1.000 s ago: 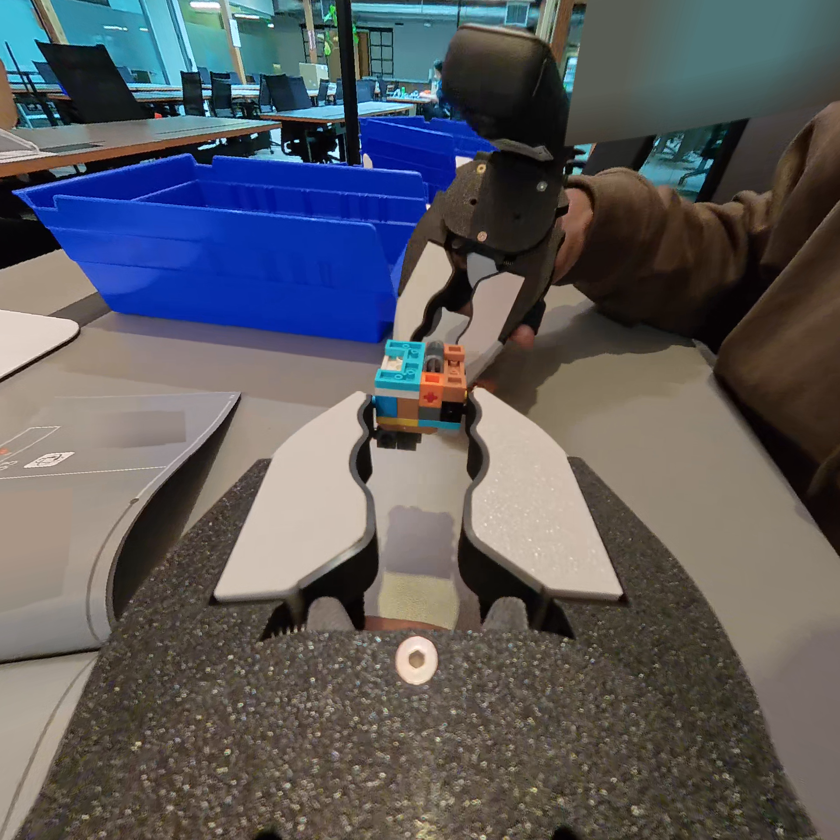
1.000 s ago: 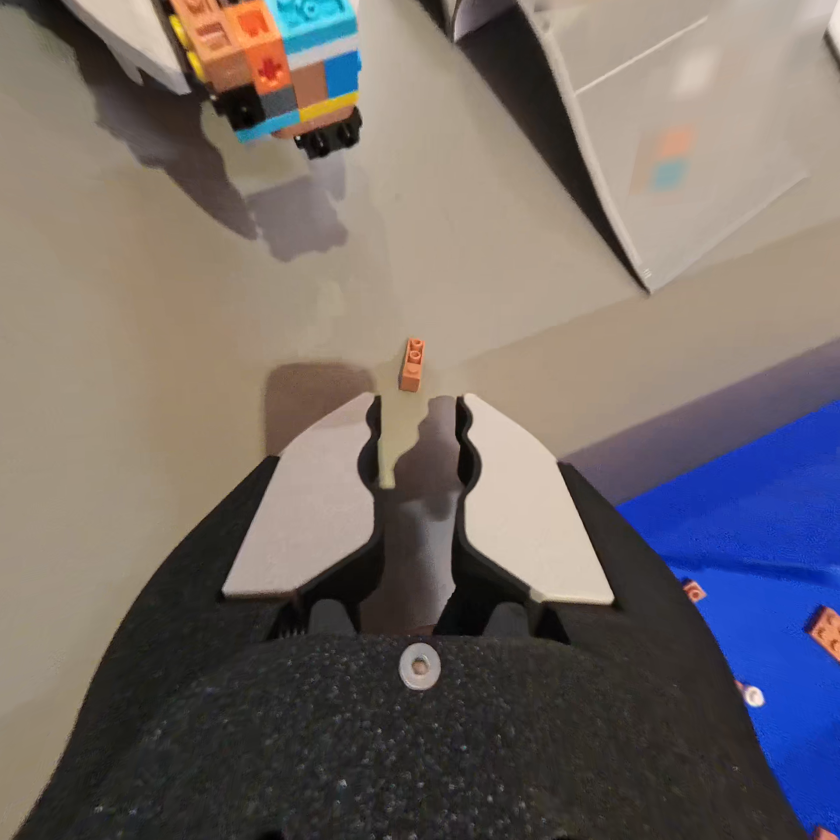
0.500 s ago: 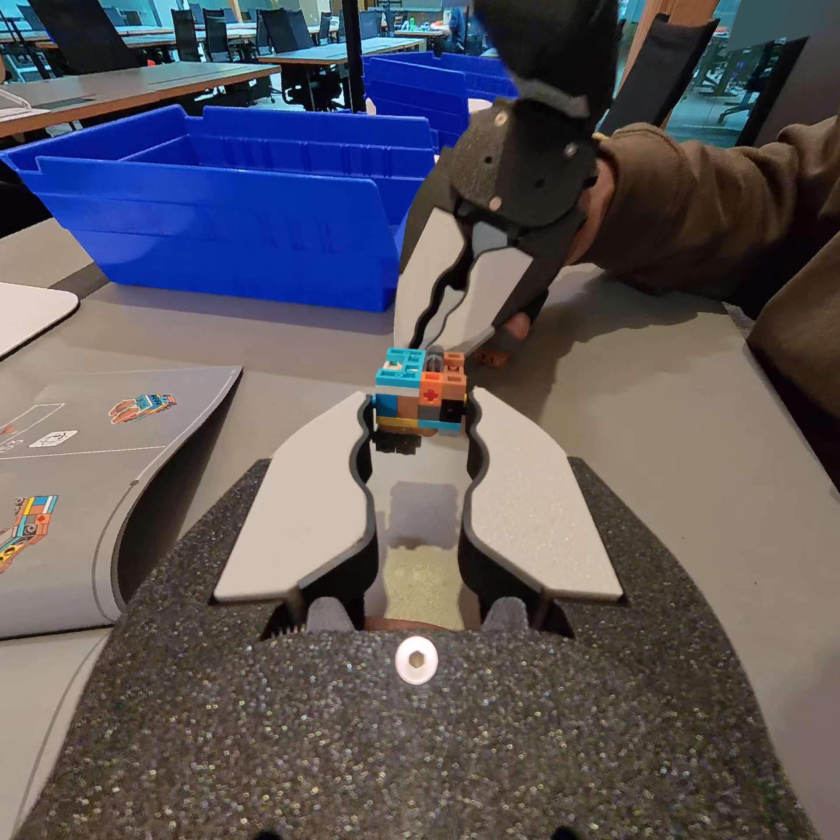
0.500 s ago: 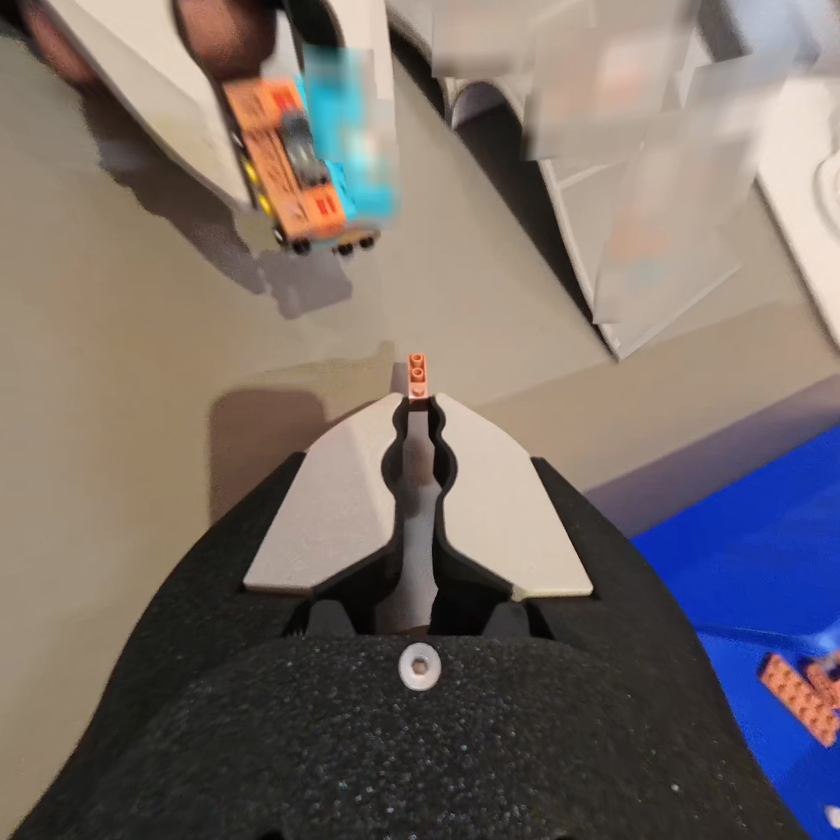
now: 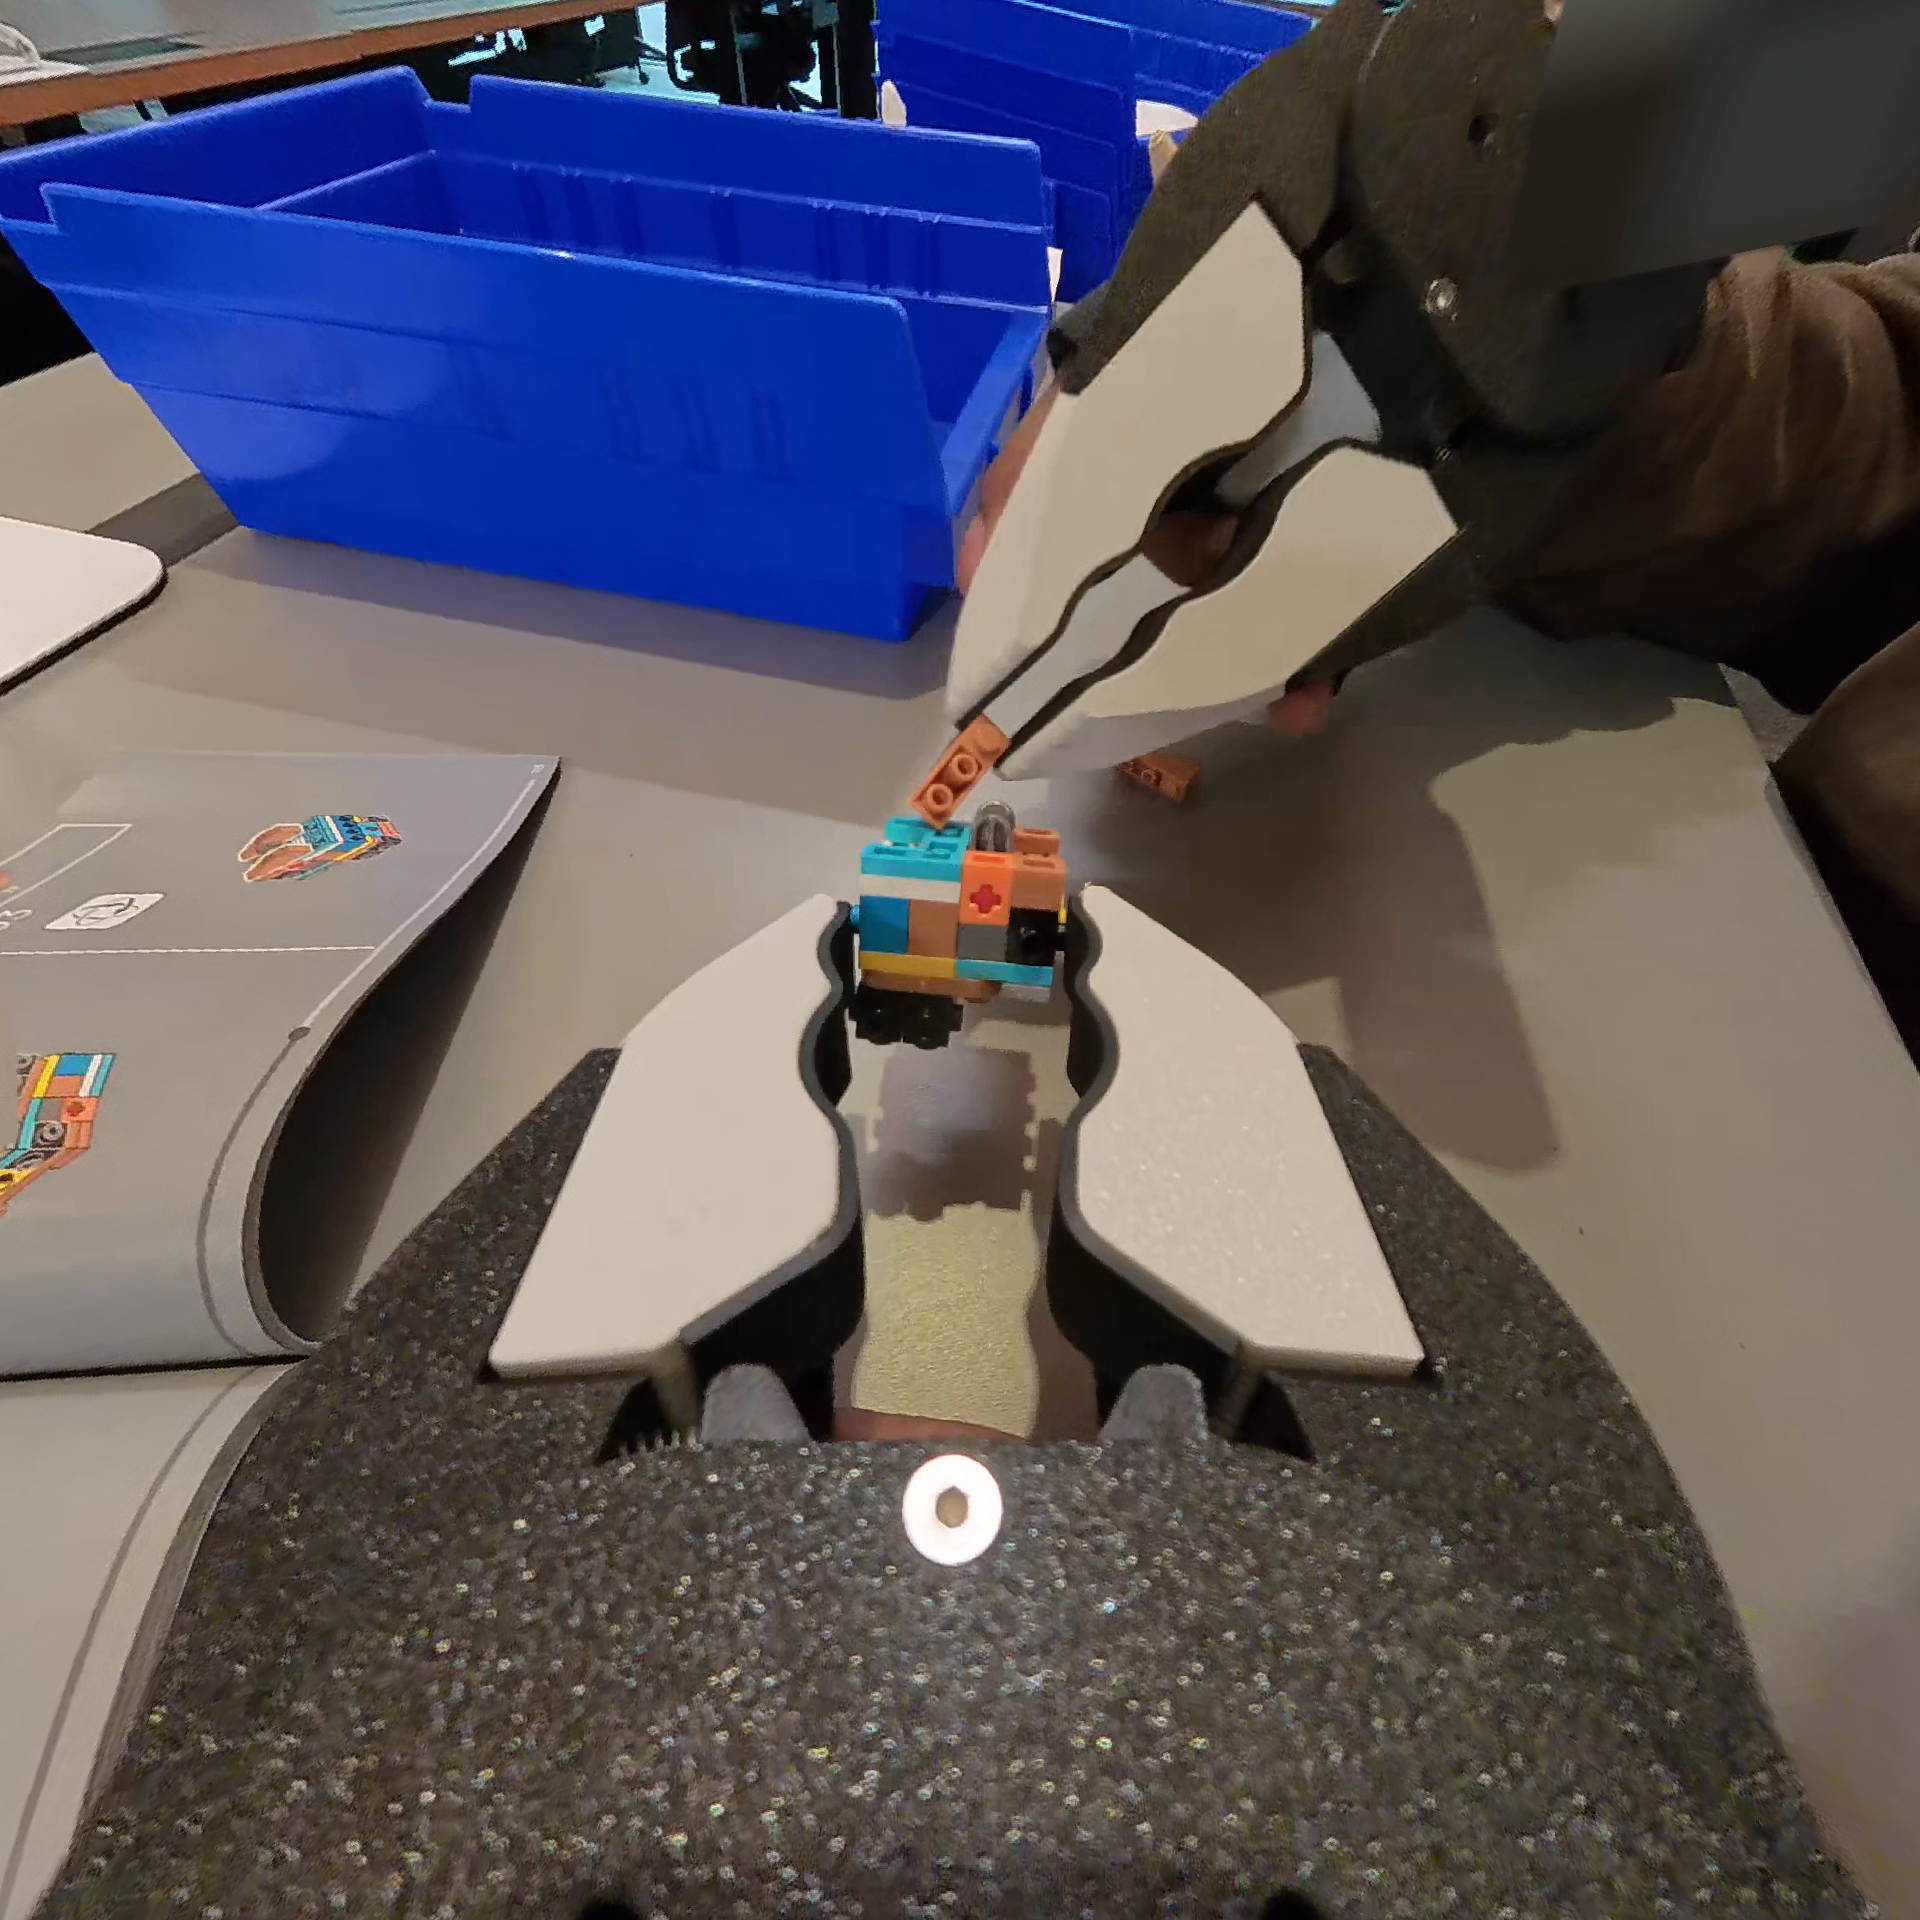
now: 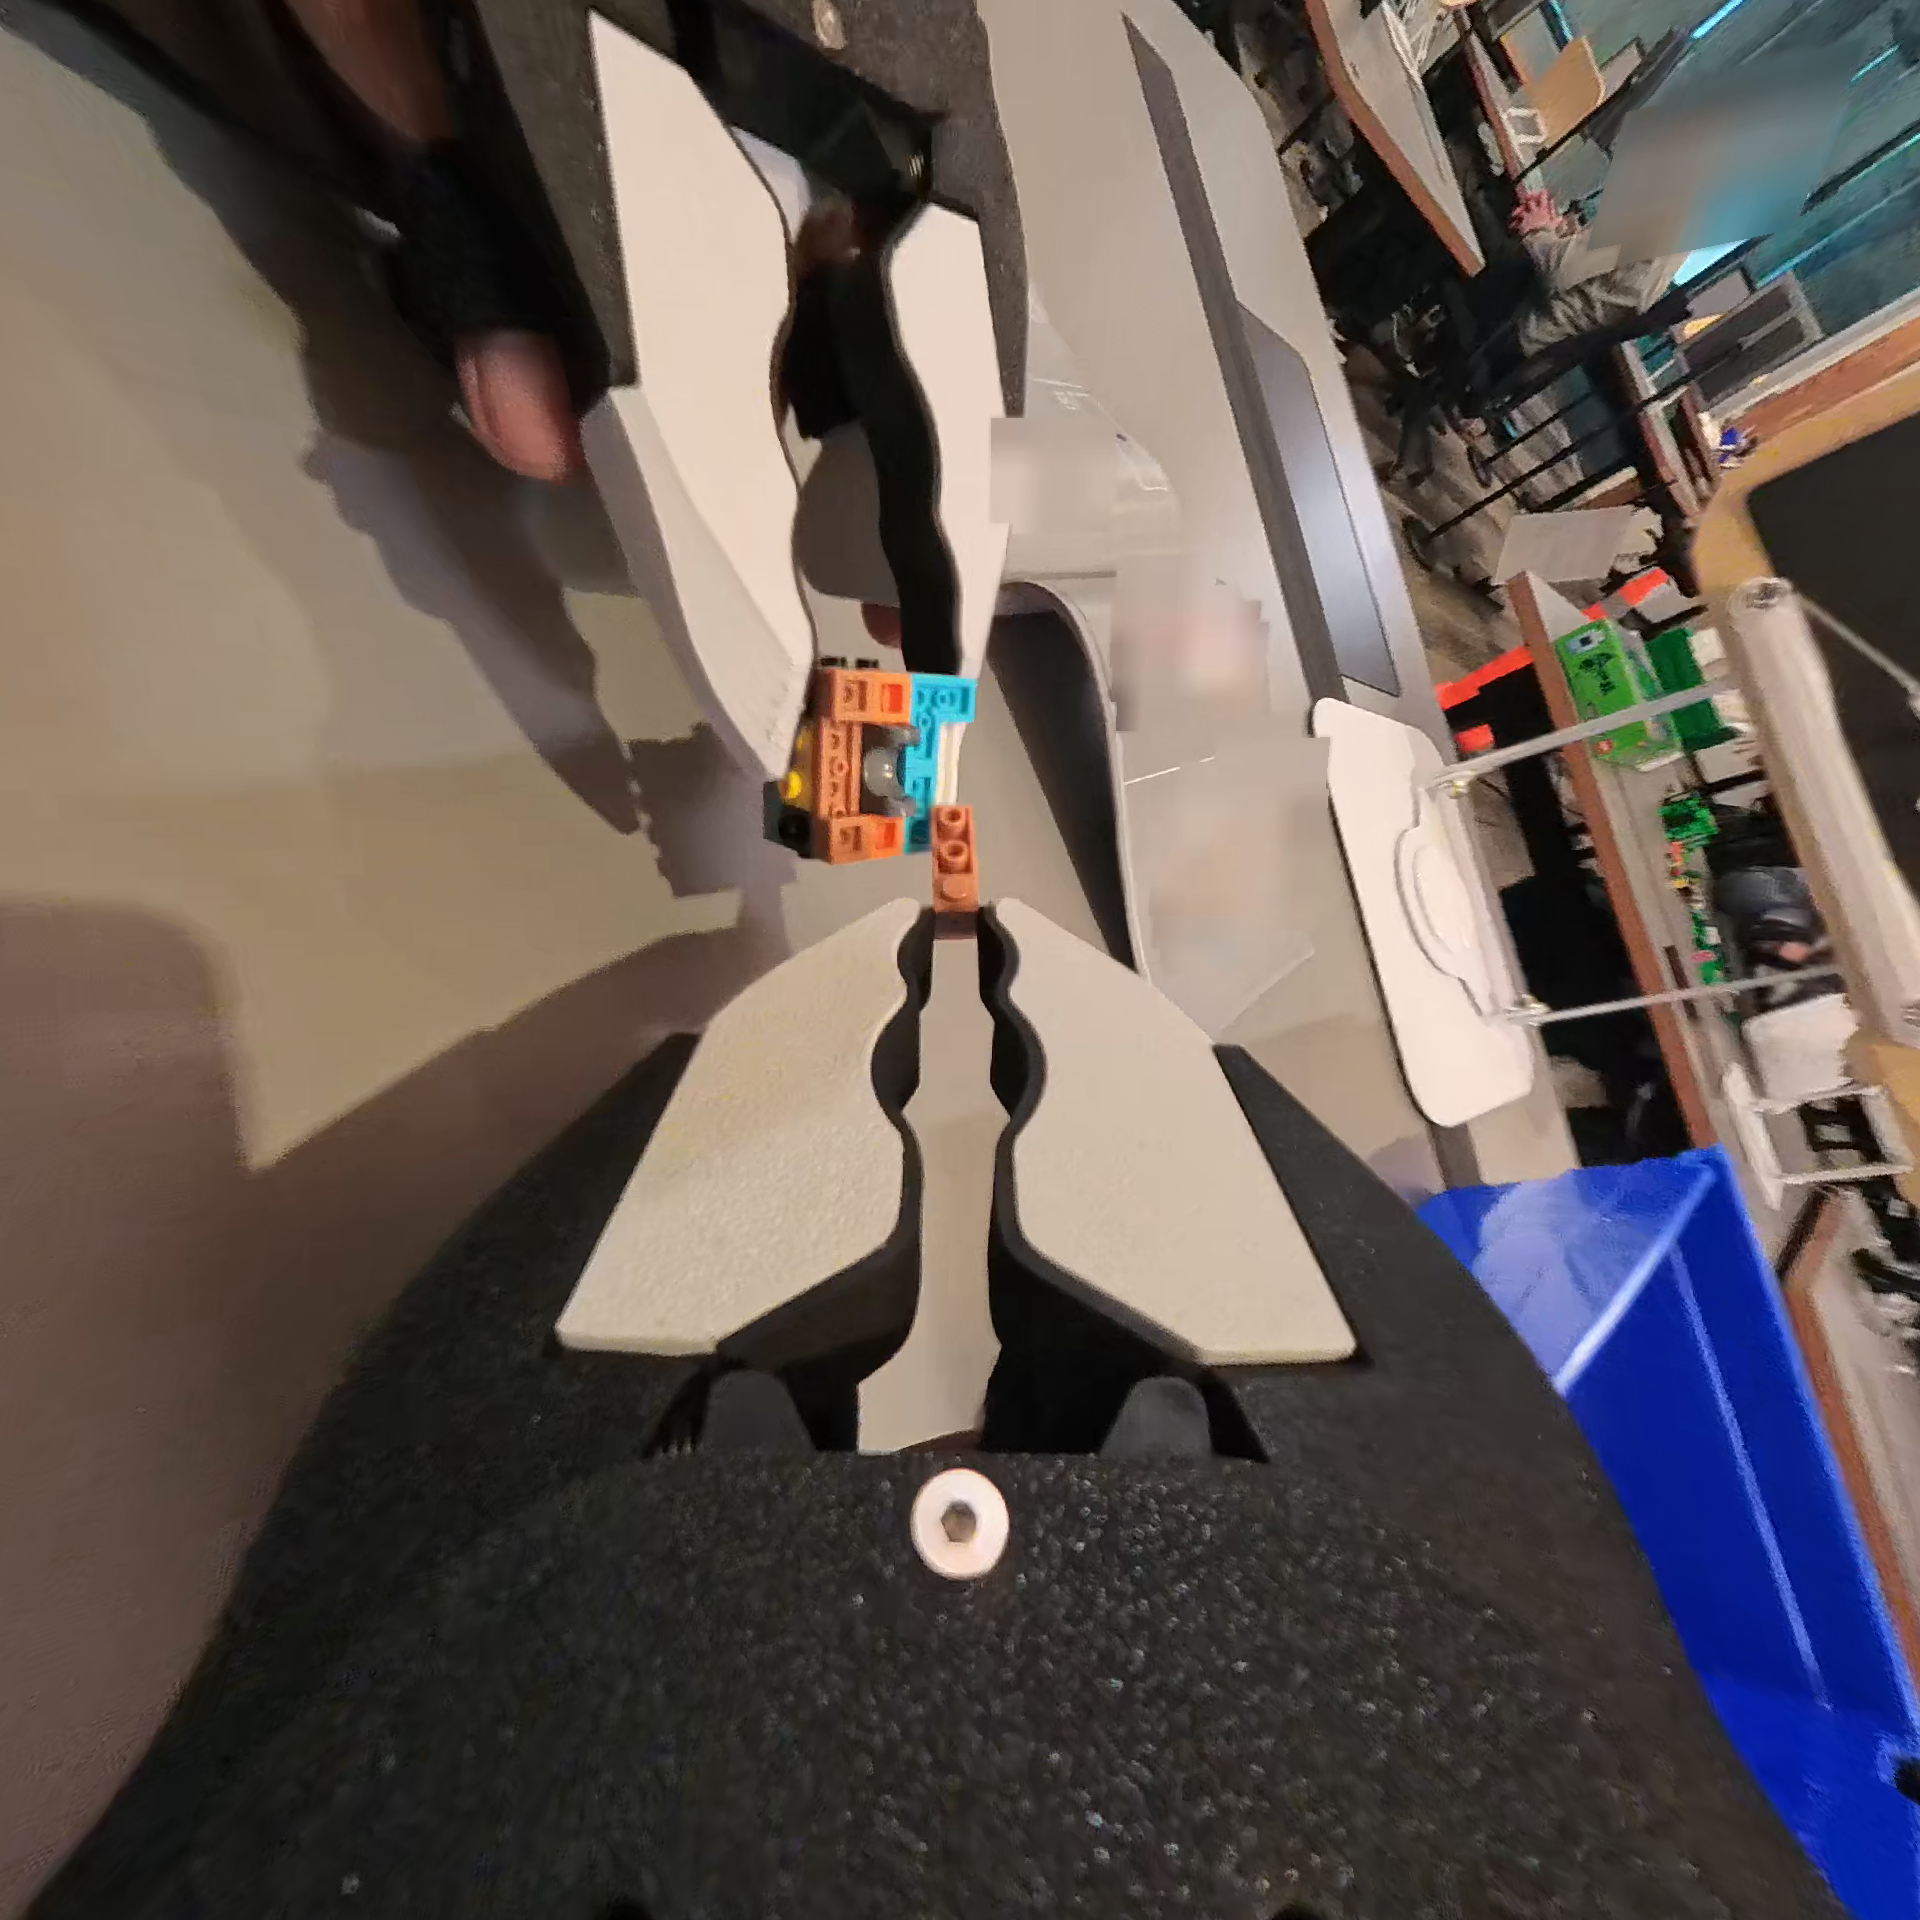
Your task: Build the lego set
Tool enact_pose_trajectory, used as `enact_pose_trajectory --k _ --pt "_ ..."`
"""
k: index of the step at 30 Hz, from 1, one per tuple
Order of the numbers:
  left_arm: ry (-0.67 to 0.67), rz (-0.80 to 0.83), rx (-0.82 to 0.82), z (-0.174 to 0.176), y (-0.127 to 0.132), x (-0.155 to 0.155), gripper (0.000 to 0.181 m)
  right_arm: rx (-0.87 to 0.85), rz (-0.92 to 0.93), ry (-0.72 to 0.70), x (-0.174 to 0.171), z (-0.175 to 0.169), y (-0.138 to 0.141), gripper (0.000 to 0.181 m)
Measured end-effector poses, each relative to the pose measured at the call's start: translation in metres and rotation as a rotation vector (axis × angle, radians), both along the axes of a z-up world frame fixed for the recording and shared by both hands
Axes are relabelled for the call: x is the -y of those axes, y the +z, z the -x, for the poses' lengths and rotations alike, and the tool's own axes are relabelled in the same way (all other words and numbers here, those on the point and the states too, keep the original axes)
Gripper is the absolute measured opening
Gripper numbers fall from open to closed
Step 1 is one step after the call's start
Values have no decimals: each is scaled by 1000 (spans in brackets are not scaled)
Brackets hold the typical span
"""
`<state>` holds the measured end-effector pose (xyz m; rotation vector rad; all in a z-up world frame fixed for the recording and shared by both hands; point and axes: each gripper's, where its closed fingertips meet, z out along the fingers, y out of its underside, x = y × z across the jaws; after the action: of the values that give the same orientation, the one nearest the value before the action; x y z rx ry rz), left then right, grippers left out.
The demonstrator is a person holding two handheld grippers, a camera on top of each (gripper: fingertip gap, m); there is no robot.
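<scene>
Left claw grips the model above the grey table; right claw pinches a brick; blue bin behind; office desks beyond.

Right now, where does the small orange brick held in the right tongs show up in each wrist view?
Left wrist view: small orange brick above centre, tilted, pinched by the right tongs over the model.
Right wrist view: centre, just beyond the fingertips, at the model's teal edge.
Shared landmark: the multicoloured lego model held in the left tongs.
</scene>
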<state>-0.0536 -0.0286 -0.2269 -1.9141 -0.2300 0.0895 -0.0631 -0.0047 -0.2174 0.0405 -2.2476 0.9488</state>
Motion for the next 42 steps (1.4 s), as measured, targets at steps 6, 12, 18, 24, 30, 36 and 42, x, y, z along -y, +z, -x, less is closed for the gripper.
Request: enact_pose_trajectory --k 6,12,18,24,30,36,42 --pt "8 -11 12 2 1 1 39 -66 -56 -29 -5 7 -1 8" --pt "13 -8 17 2 0 1 39 -117 -96 -14 -1 5 -3 8" --pt "18 -16 22 3 1 1 39 -128 -82 3 1 4 -1 8" --pt "12 -51 34 3 6 1 39 -160 -56 36 5 1 6 8" --pt "9 -76 47 4 9 2 39 -178 -38 53 6 0 10 8" --pt "13 -106 74 6 12 4 39 -192 -33 54 4 1 13 8" --pt "19 -154 133 8 16 5 38 -196 -25 49 3 3 16 8"
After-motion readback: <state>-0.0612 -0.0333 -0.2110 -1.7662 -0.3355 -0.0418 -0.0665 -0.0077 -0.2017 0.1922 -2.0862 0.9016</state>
